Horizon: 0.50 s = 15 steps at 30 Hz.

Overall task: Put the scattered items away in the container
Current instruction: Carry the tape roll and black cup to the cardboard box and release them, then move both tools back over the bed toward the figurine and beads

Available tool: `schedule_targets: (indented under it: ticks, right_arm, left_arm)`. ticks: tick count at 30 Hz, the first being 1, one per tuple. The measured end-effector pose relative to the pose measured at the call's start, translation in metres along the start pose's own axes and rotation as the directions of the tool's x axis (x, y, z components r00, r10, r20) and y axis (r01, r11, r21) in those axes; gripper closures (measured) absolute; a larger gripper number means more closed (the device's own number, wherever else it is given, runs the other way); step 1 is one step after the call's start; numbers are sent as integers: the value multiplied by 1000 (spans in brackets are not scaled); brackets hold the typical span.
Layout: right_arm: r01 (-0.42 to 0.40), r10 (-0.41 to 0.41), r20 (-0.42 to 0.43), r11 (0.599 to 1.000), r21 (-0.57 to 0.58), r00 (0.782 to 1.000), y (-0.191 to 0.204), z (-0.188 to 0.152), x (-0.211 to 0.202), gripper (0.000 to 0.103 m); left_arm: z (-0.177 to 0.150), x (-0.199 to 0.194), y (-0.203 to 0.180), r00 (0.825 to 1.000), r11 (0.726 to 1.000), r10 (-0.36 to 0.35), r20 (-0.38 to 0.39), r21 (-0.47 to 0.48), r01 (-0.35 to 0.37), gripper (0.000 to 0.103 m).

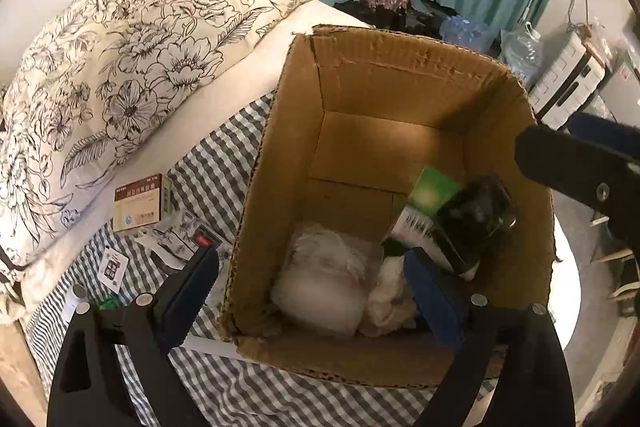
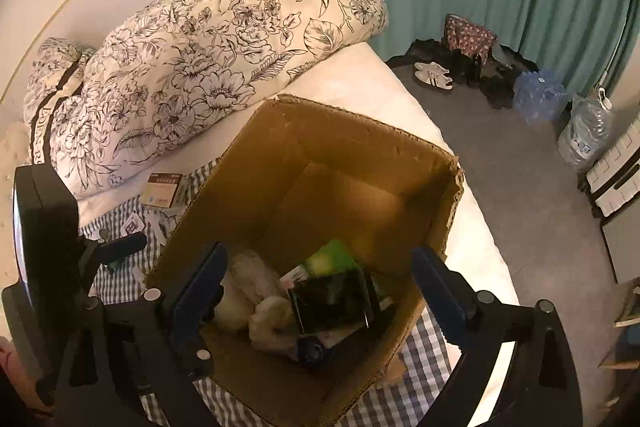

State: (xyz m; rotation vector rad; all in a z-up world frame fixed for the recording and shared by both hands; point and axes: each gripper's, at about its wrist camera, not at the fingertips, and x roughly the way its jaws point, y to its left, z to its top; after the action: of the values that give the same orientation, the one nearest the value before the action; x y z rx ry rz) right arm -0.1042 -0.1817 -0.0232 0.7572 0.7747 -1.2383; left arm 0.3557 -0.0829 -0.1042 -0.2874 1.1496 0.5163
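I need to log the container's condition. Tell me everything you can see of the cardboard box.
The cardboard box is brown corrugated card, open at the top, its top edges ragged where flaps look torn off. It sits upright on the checked sheet on the bed, near the floral pillow. Inside lie white crumpled stuff, a green packet and a black object. Both grippers hover open over it, not touching.

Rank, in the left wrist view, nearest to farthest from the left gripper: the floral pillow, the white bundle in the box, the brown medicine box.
From the left gripper:
1. White bundle, between its fingers, on the floor of the cardboard box.
2. Brown medicine box, to the left on the checked sheet.
3. Floral pillow, upper left, at the bed's head.
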Motion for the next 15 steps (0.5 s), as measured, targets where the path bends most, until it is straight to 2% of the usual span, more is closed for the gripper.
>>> schedule_targets:
  ticks: [7,15]
  right_arm:
    - [1,-1,13,1000,-12,1000,9,-1,-10,9]
    - [-25,28,55,998,-55,998,40,-5,-33,9]
  left_arm:
    - [-6,-19,12,1000,1000,0,28,-22,0,7]
    - [-30,-58,56,995,991,46,84,-127,-35,7]
